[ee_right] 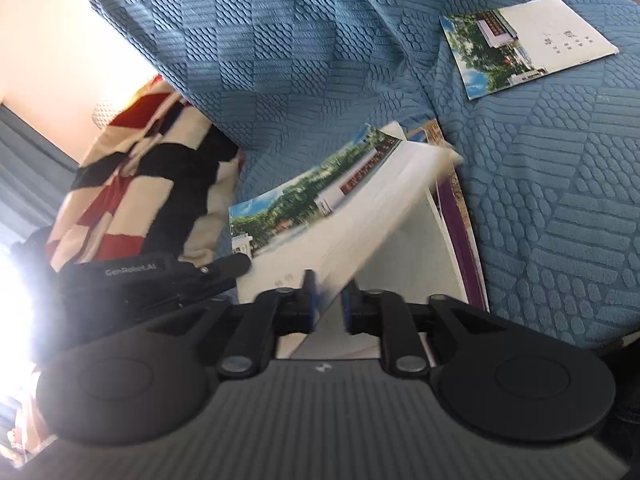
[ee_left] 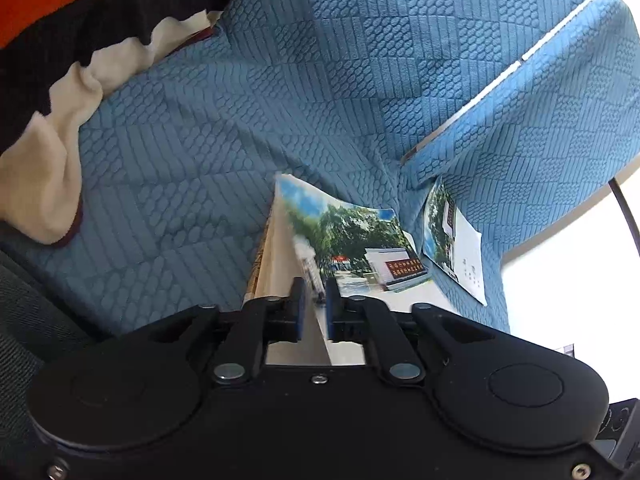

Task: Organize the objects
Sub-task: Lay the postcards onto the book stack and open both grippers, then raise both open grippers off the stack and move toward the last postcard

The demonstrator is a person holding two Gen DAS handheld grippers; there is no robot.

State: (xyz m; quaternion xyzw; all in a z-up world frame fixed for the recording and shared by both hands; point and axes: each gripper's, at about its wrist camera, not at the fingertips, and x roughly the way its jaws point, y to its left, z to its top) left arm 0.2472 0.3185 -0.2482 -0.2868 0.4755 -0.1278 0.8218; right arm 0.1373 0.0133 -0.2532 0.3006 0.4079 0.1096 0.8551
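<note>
A booklet (ee_left: 360, 240) with a photo of trees and a white building on its cover lies on a blue quilted sofa cover (ee_left: 240, 100). Its near edge runs between the blue pads of my left gripper (ee_left: 315, 304), whose jaws stand slightly apart and do not press on it. In the right wrist view the same booklet (ee_right: 320, 204) tops a small stack, and its white pages look blurred. They pass between the pads of my right gripper (ee_right: 328, 300), which is open. The left gripper (ee_right: 242, 265) reaches the booklet's left edge. A second matching booklet (ee_right: 524, 44) lies apart on the sofa.
A red, black and cream blanket (ee_right: 140, 184) is bunched on the sofa to the left of the stack. A purple-edged book (ee_right: 460, 236) sits under the booklet on its right side. The sofa's backrest (ee_right: 280, 40) rises behind.
</note>
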